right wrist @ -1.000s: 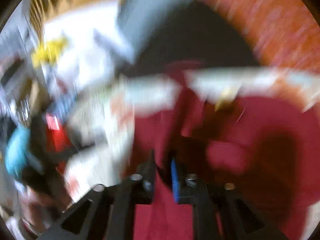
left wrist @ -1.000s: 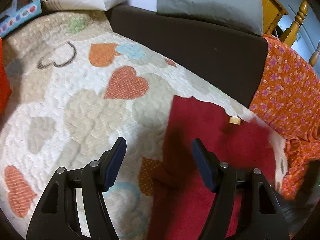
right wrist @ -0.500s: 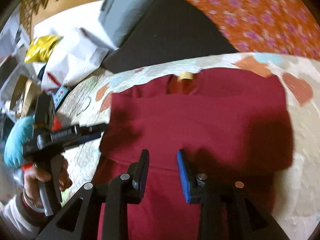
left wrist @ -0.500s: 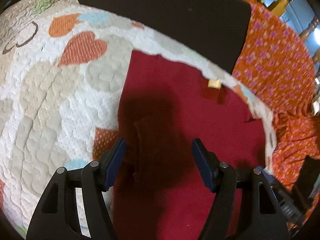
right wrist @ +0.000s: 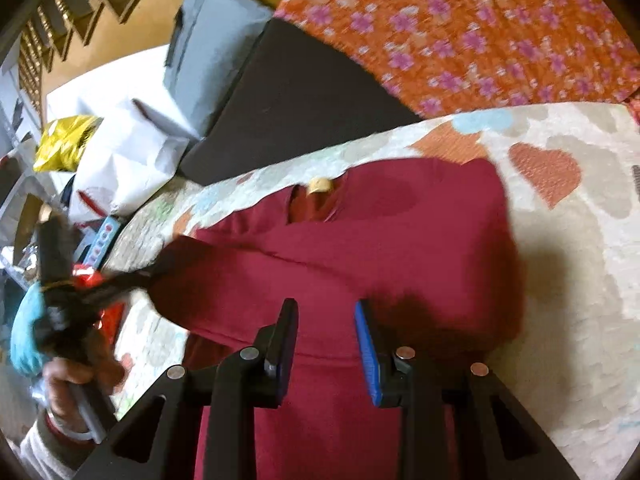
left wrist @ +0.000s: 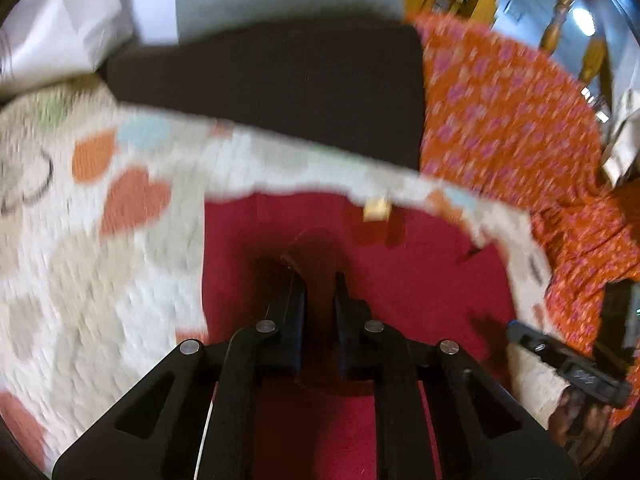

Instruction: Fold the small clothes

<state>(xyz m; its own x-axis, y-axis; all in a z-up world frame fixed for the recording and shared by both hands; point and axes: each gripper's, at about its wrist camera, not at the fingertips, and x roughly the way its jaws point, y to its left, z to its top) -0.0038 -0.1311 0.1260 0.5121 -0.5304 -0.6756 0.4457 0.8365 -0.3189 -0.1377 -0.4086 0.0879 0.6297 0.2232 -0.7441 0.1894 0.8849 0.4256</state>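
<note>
Left gripper (left wrist: 318, 280) is clamped on a raised fold of the red garment (left wrist: 400, 280), which is spread on the heart-patterned quilt (left wrist: 100, 240). Right gripper (right wrist: 326, 312) is held parted above the garment (right wrist: 400, 240), grasping nothing.

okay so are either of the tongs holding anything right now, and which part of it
The left tongs pinch a raised fold of the red garment near its left edge. The right tongs are open, holding nothing.

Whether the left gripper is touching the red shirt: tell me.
Touching. In the left wrist view the left gripper is closed on a raised fold of the red shirt; the right wrist view shows it pulling that side of the shirt up off the quilt.
</note>
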